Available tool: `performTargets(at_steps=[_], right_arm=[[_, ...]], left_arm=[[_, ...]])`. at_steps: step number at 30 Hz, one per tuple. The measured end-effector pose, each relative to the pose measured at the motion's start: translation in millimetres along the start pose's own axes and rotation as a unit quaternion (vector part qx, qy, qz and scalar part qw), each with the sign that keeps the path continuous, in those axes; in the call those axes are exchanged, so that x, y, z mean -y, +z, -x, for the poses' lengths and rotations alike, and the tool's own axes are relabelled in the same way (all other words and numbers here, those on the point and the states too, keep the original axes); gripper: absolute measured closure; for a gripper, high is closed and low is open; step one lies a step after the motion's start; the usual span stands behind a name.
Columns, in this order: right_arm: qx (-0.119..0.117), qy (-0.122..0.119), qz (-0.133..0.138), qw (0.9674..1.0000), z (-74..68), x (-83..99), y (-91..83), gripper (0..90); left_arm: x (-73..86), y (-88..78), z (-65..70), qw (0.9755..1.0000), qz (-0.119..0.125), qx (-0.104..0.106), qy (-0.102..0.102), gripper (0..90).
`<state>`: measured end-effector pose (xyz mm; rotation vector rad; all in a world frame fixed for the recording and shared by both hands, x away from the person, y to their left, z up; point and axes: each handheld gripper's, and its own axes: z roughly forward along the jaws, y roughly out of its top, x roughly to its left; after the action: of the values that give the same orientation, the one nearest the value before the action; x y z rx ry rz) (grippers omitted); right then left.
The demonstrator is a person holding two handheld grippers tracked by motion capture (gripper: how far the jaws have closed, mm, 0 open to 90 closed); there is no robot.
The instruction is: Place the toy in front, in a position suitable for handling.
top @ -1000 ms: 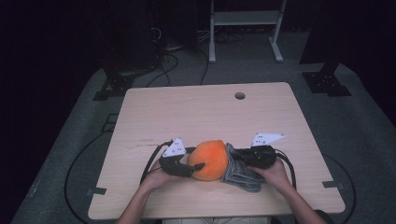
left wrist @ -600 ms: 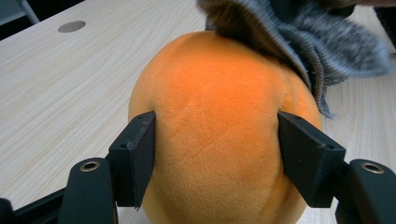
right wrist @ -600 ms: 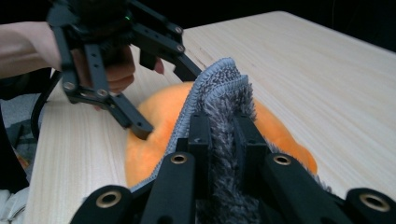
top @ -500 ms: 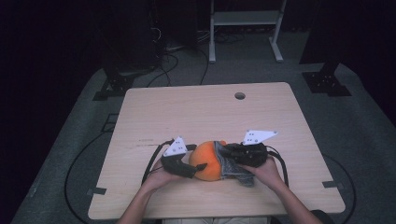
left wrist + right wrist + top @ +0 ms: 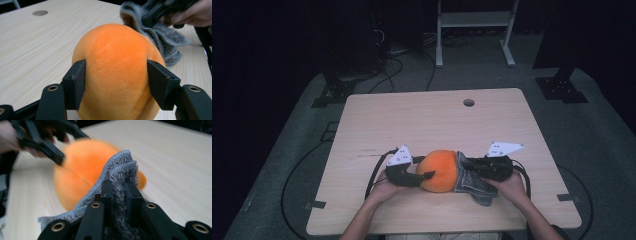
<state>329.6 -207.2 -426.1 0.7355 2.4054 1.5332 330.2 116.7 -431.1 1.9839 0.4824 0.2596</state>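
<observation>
An orange plush ball [image 5: 441,170] rests on the table near the front edge. My left gripper [image 5: 426,167] meets it from the left. Its jaws have just been closing with the ball between them. In the left gripper view both pads [image 5: 77,82] press into the ball [image 5: 115,50]. A grey fuzzy cloth [image 5: 474,184] lies against the ball's right side. My right gripper [image 5: 468,167] is shut on it. In the right gripper view the cloth [image 5: 120,172] bunches between the jaws of my right gripper [image 5: 119,187], its edge draped over the ball [image 5: 80,172].
The light wooden table [image 5: 412,120] has a round cable hole [image 5: 468,102] near its far edge. A black cable [image 5: 377,172] loops from the left gripper. Beyond the table stand a white frame [image 5: 472,30] and dark stands on grey floor.
The left jaws have come in against the ball's sides. The right hand with the cloth shifted slightly along the ball's right side. The ball stayed where it was.
</observation>
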Motion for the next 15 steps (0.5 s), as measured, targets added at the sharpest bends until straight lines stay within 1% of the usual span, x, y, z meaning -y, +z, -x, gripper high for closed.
performTargets(at_steps=[1, 2, 3, 4, 5, 6, 7, 8, 9, 11, 12, 13, 14, 15], right_arm=[[-0.007, -0.013, 0.017, 0.9997, -7.2, -8.5, -5.9, 79.0], [-0.007, -0.013, 0.017, 0.9997, -7.2, -8.5, -5.9, 79.0], [-0.018, -0.028, 0.035, 0.9988, -16.6, -19.3, -8.1, 79.0], [-0.026, -0.034, 0.040, 0.9983, -21.6, -24.6, -7.6, 79.0], [-0.026, -0.034, 0.040, 0.9983, -21.6, -24.6, -7.6, 79.0], [-0.033, -0.041, 0.046, 0.9976, -25.8, -29.3, -6.0, 79.0], [-0.045, -0.042, 0.051, 0.9968, -29.6, -33.8, -2.5, 79.0], [-0.050, -0.045, 0.051, 0.9964, -31.7, -36.6, 1.2, 78.9], [-0.046, -0.052, 0.044, 0.9966, -33.5, -38.3, 6.8, 79.0], [-0.043, -0.055, 0.029, 0.9972, -31.8, -36.2, 15.9, 79.0], [-0.042, -0.052, 0.023, 0.9975, -29.6, -33.4, 20.3, 79.0], [-0.040, -0.048, 0.019, 0.9979, -27.1, -30.5, 23.2, 79.0], [-0.039, -0.043, 0.017, 0.9982, -24.6, -27.2, 25.4, 79.1], [-0.038, -0.042, 0.016, 0.9983, -23.5, -25.8, 26.2, 79.1]], left_arm=[[-3.5, 0.9, 2.5, 1.0000, 0.003, -0.002, 0.005, 37.9], [-3.5, 0.9, 2.5, 1.0000, 0.003, -0.002, 0.005, 38.3], [-6.8, 1.4, 5.0, 0.9999, 0.006, -0.002, 0.010, 38.6], [-6.8, 1.4, 5.0, 0.9999, 0.006, -0.002, 0.010, 38.8], [-8.3, 1.6, 6.3, 0.9999, 0.008, -0.002, 0.011, 38.8], [-10.1, 1.8, 8.2, 0.9999, 0.009, 0.000, 0.014, 39.1], [-11.5, 1.9, 9.8, 0.9998, 0.009, 0.002, 0.016, 39.1], [-12.4, 2.4, 11.8, 0.9997, 0.011, 0.004, 0.021, 39.1], [-12.6, 2.6, 12.8, 0.9996, 0.010, 0.008, 0.024, 38.9], [-12.1, 3.4, 12.9, 0.9996, 0.004, 0.011, 0.027, 36.7], [-11.2, 3.9, 11.6, 0.9997, -0.003, 0.012, 0.022, 32.6], [-9.6, 4.4, 8.7, 0.9998, -0.003, 0.016, 0.008, 27.8], [-8.7, 3.9, 6.6, 0.9999, -0.004, 0.017, 0.001, 22.0], [-7.0, 3.1, 3.3, 0.9998, -0.003, 0.017, -0.008, 18.4]])
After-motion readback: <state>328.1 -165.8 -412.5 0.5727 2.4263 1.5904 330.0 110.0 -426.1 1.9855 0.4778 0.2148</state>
